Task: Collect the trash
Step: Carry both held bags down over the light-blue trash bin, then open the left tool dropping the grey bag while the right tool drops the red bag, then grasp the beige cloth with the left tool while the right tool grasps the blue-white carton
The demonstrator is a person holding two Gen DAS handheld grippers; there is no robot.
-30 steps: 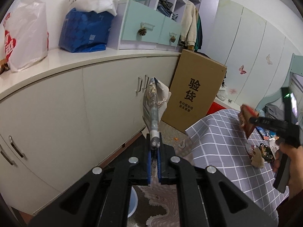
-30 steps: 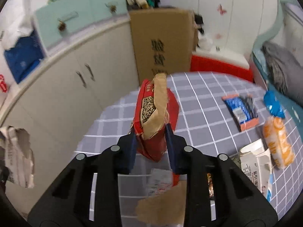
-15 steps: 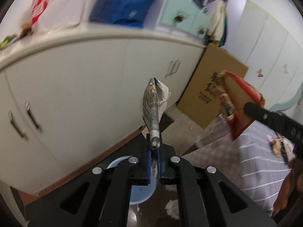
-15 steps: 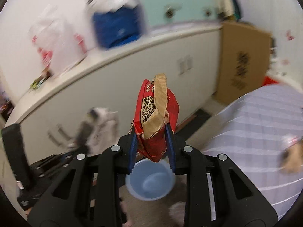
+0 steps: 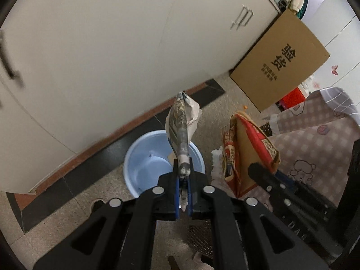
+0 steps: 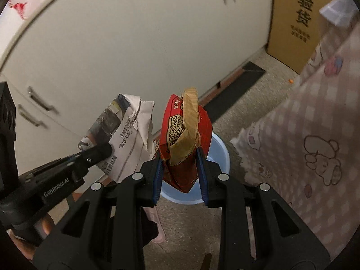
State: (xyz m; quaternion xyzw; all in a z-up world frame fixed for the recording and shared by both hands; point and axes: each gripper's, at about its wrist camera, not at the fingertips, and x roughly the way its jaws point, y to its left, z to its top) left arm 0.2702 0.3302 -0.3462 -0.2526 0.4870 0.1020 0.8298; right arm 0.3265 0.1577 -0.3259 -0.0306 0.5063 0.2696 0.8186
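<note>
- Torn newspaper scrap point(image 5: 182, 124) — pinched edge-on between the fingers of the left gripper point(image 5: 183, 186), standing up from them, held above the pale blue bin point(image 5: 146, 159); in the right wrist view its printed face shows, torn along the top.
- Red snack bag point(image 6: 185, 135) with a brown paper strip folded over its top — clamped between the blue-padded fingers point(image 6: 157, 175) of the right gripper point(image 6: 180, 176), upright, over the same bin's rim.
- The two pieces hang just beside each other, newspaper on the left, bag on the right; whether they touch cannot be told.
- Bin: round, light blue, open-topped, standing on the speckled floor point(image 5: 67, 220) near the foot of the white cabinets point(image 5: 101, 45).
- Cabinets: plain doors with metal handles.
- Cardboard box point(image 5: 281, 60), printed with black characters, leaning at the cabinet's far end.
- Cloth with a bear print point(image 6: 315, 146) draping down at the right — close beside the bin.
</note>
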